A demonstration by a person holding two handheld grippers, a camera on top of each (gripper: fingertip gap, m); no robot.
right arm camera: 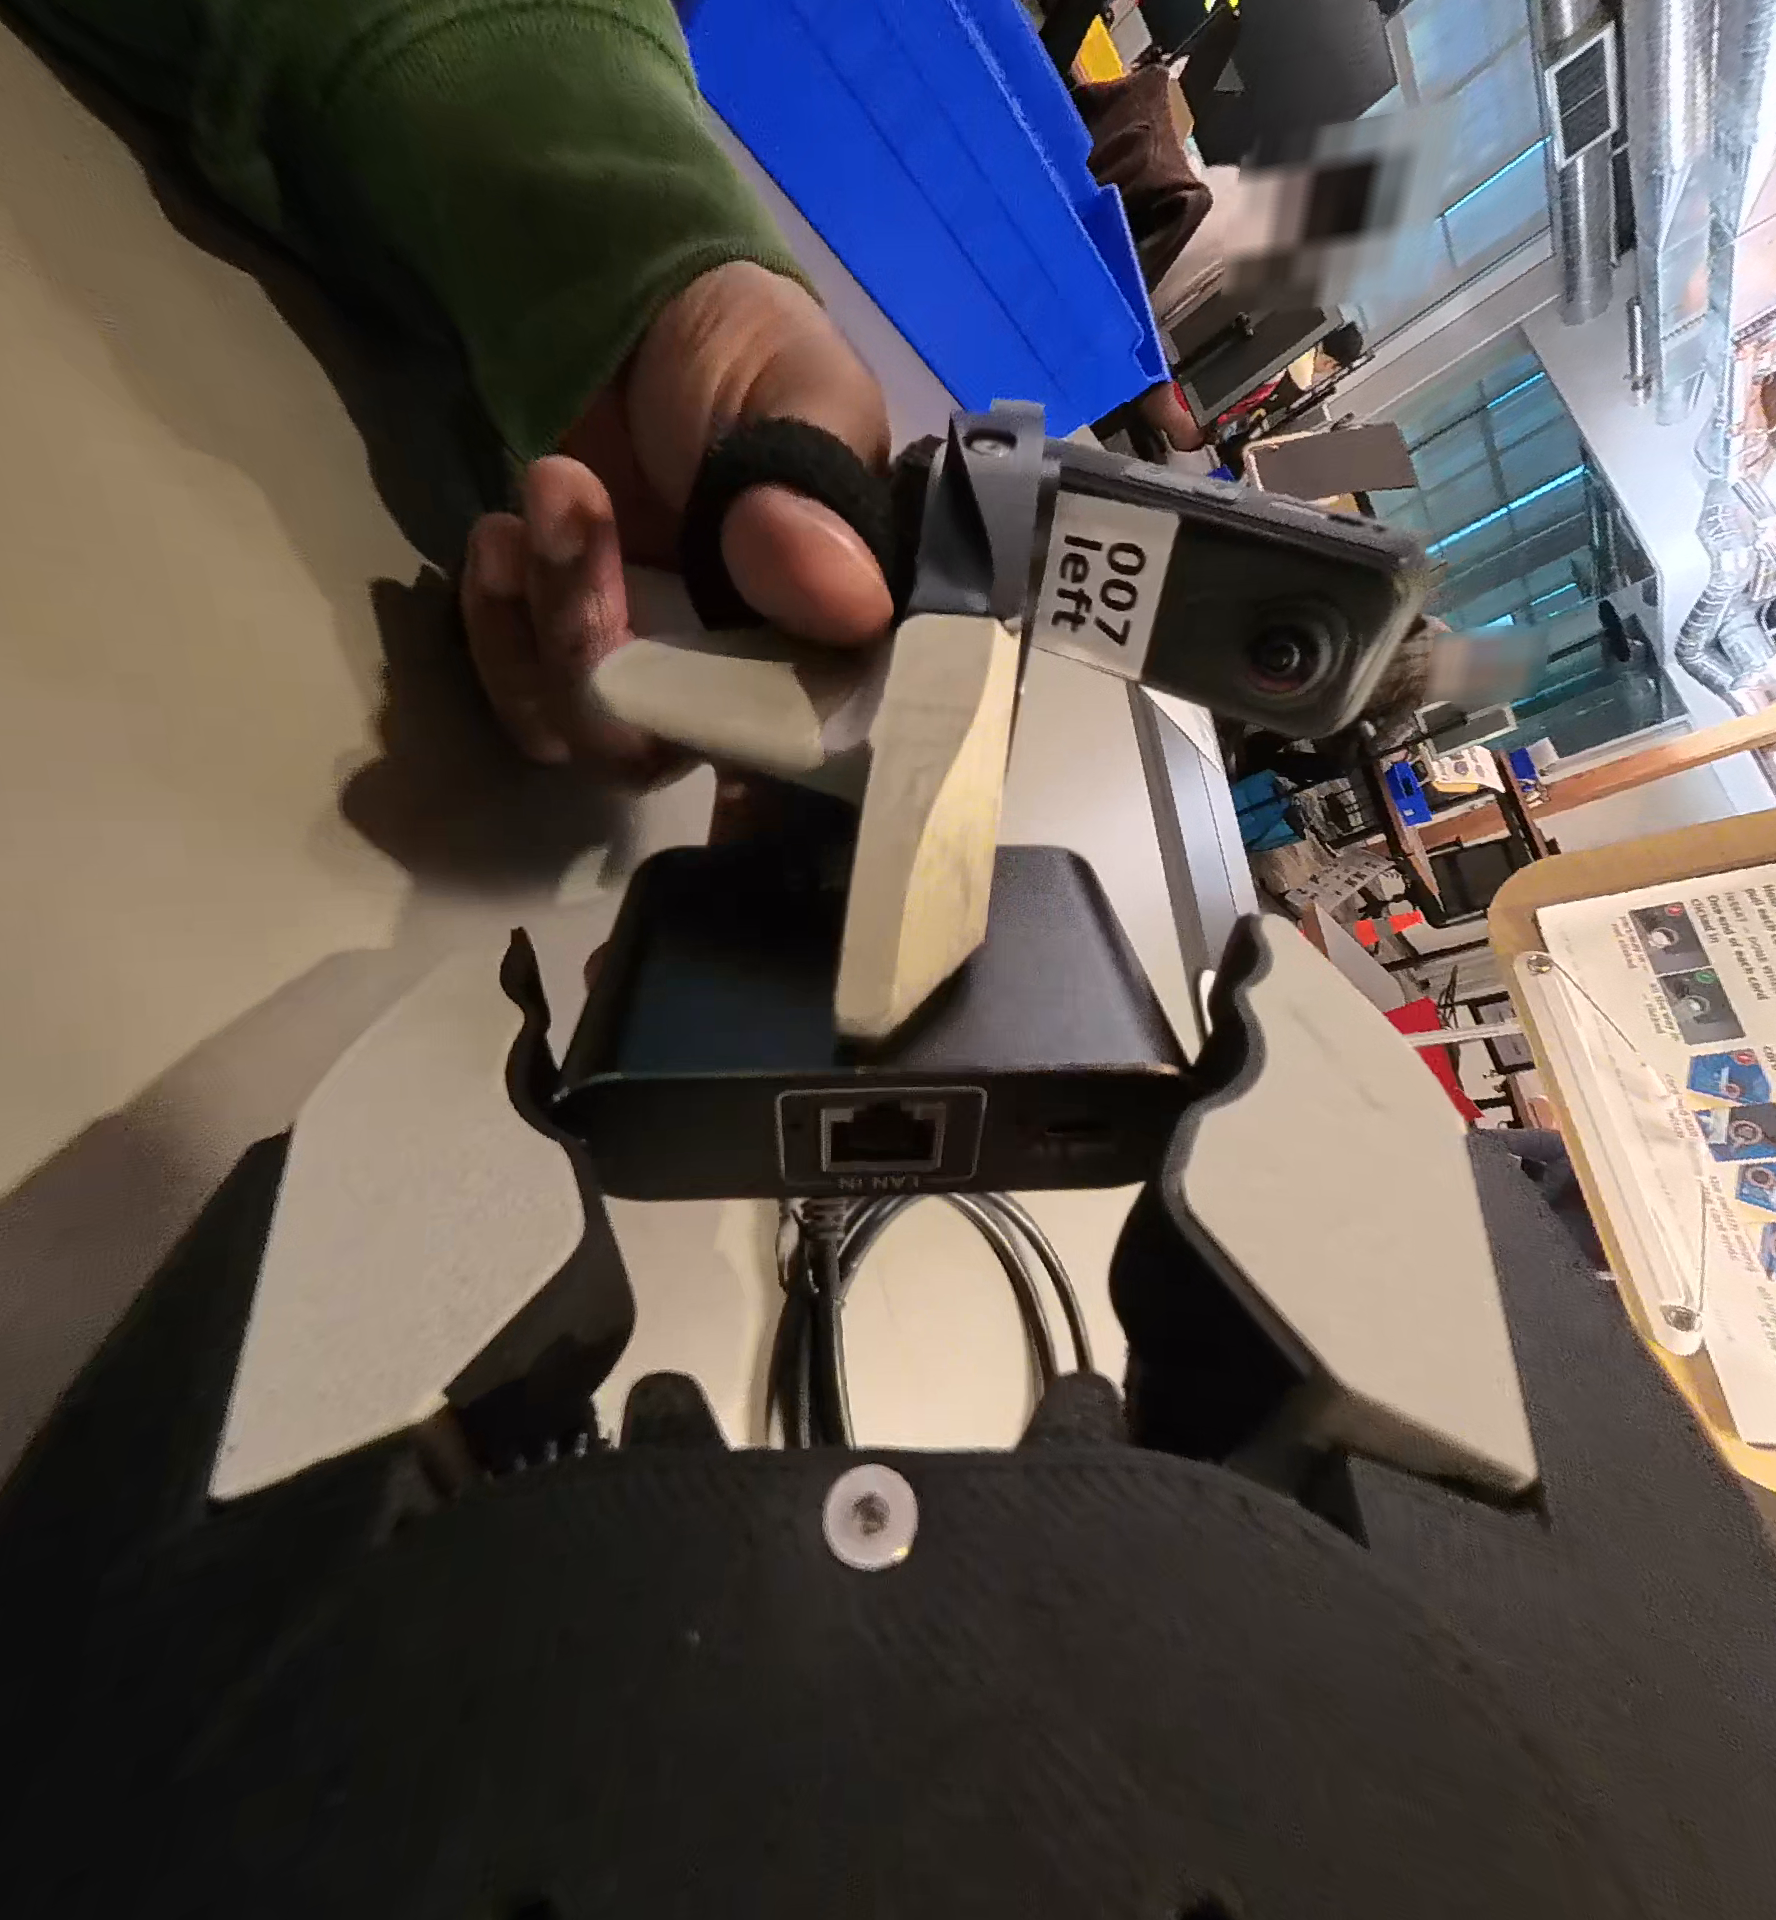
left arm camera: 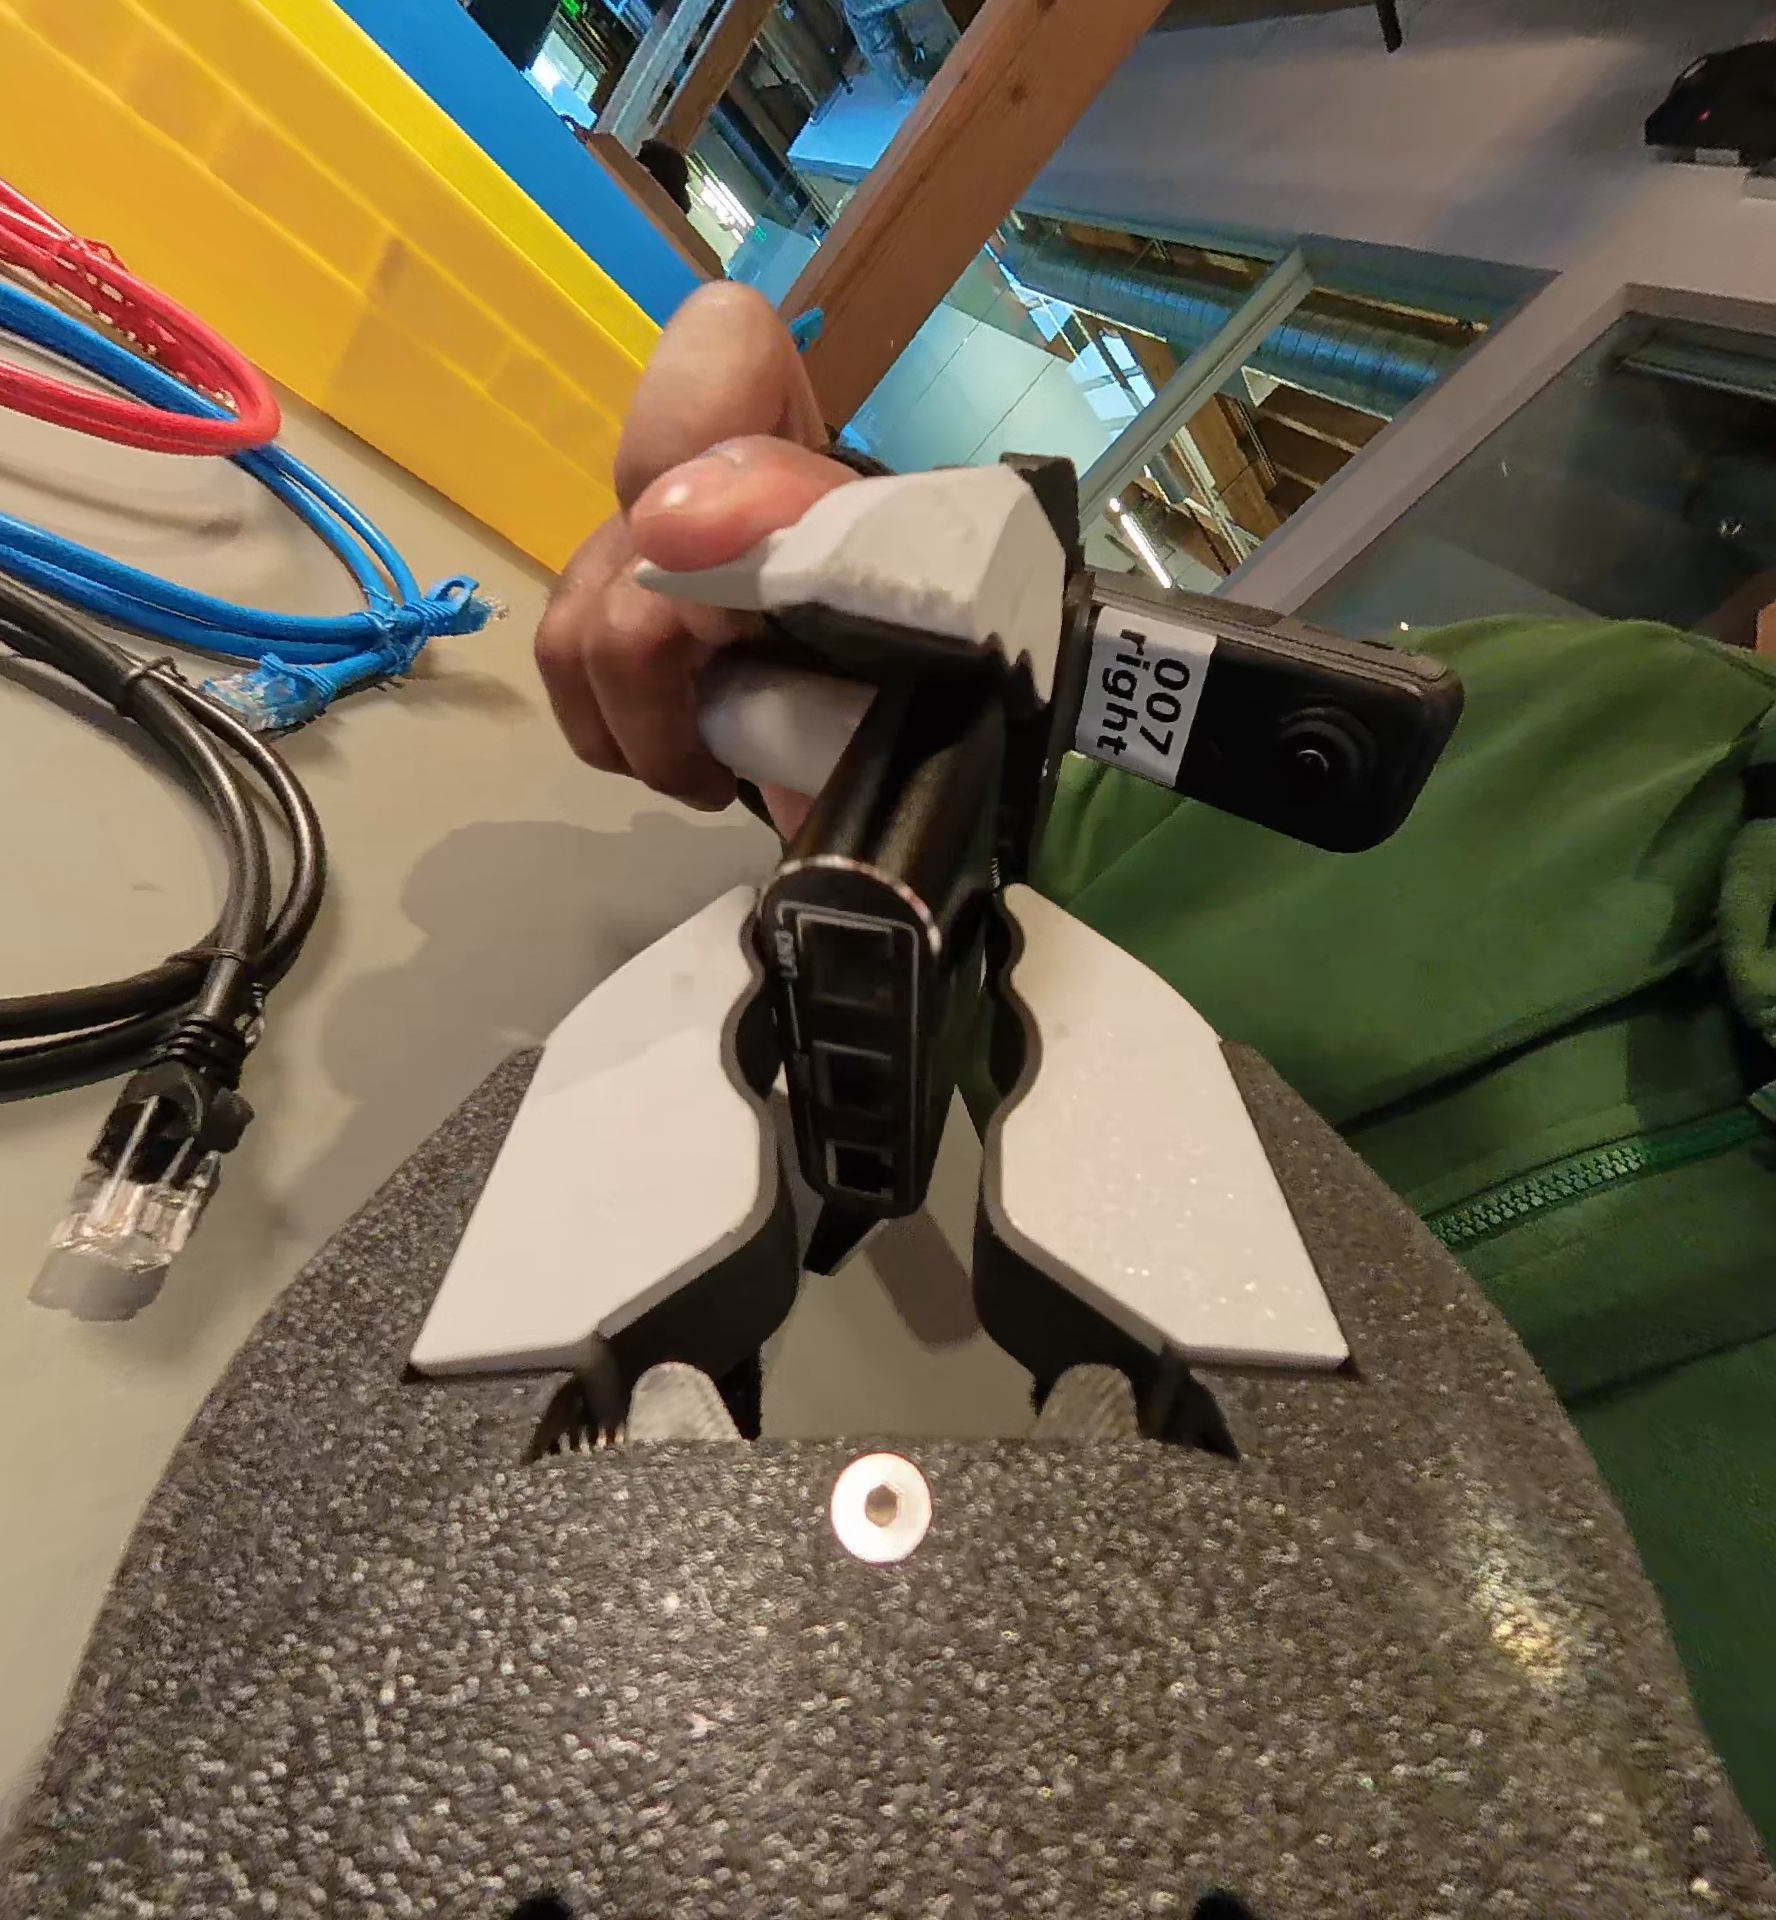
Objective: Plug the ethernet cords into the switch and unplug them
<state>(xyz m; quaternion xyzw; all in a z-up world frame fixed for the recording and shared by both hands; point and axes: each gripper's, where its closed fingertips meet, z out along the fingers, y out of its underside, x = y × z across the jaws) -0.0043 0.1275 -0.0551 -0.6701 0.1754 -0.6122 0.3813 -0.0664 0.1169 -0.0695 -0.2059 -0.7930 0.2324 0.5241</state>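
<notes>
The black switch [left arm camera: 853, 1049] is held off the table between both grippers. In the left wrist view I see its end face with several empty ports. My left gripper [left arm camera: 879, 935] is shut on its flat faces. In the right wrist view the switch [right arm camera: 1050, 956] shows its other end with one empty port, and my right gripper [right arm camera: 884, 966] is shut across its width. One left gripper finger [right arm camera: 925, 831] lies over the switch's top. A black ethernet cord [left arm camera: 240, 831] with a clear plug [left arm camera: 136, 1195] lies on the table at left. Blue cords [left arm camera: 240, 613] and red cords [left arm camera: 136, 343] lie farther back.
A yellow bin [left arm camera: 292, 208] stands behind the cords, and a blue bin [right arm camera: 915, 187] beside it. A wooden board with an instruction sheet [right arm camera: 1694, 1143] stands at the right. A black cord loop [right arm camera: 863, 1330] lies under the switch. The person's green sleeve [right arm camera: 510, 187] is close by. There is about 4 cm between the tips of the two grippers.
</notes>
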